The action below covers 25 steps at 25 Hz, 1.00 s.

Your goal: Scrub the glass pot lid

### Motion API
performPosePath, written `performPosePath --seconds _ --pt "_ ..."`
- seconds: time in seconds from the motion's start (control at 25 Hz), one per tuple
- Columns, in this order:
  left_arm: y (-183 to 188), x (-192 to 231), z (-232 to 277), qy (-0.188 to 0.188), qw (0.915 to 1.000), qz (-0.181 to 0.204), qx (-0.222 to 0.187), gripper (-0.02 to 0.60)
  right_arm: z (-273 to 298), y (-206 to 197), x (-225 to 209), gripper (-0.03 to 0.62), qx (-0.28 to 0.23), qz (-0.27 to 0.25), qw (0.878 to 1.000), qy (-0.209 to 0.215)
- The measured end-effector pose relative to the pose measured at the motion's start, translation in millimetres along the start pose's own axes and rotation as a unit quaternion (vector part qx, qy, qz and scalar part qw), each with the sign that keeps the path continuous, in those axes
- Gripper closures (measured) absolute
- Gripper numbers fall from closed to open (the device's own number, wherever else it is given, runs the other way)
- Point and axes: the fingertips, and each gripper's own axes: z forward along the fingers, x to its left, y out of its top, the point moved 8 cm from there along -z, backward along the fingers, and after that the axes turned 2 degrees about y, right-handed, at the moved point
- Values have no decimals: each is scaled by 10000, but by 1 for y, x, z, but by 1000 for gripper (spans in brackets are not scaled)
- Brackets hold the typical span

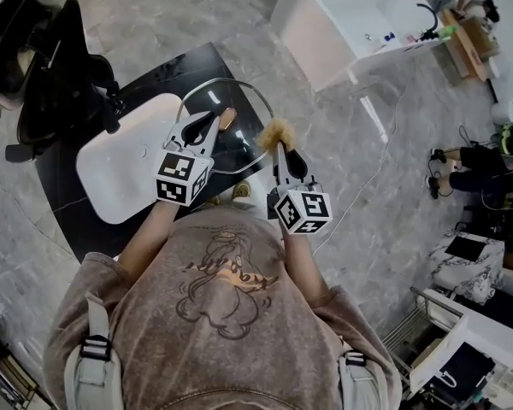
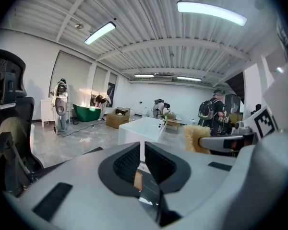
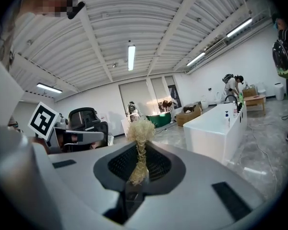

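Left gripper (image 1: 209,125) jaws are clamped nearly together on the glass pot lid (image 1: 250,88) at its wooden knob (image 2: 138,180). The lid is held tilted over a black tabletop (image 1: 154,75), beside a white basin (image 1: 111,173) whose inside shows plain white. Right gripper (image 1: 282,150) pinches the fibre brush (image 1: 276,132) by its stem. The tuft is at the lid's right rim, contact unclear. The lid's near rim is hidden behind the grippers.

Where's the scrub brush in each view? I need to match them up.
Head view: brush centre, in right gripper.
Left gripper view: brush right of centre.
Right gripper view: brush dead centre, between the jaws.
Shared landmark: white counter.
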Motion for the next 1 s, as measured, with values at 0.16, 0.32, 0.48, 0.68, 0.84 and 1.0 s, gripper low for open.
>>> performPosePath --seconds 0.16,0.32,0.48,0.68,0.84,1.0 --pt "-2 7 14 39 10000 -4 -13 471 16 -2 -8 549 58 -31 9999 134" --pt "-2 9 25 168 9997 -4 -158 218 25 -4 -17 549 112 -6 9997 205" --pt "-7 9 39 30 9999 99 77 215 32 -5 -24 549 141 8 9996 265" --pt "-32 12 66 -27 9974 437 568 215 39 -4 -31 549 148 46 9994 310" --pt "-62 16 87 -73 9941 486 970 216 41 -5 -37 549 176 60 9994 289" --pt "-92 22 106 -34 9886 468 1428 218 42 -6 -43 549 211 97 9994 264"
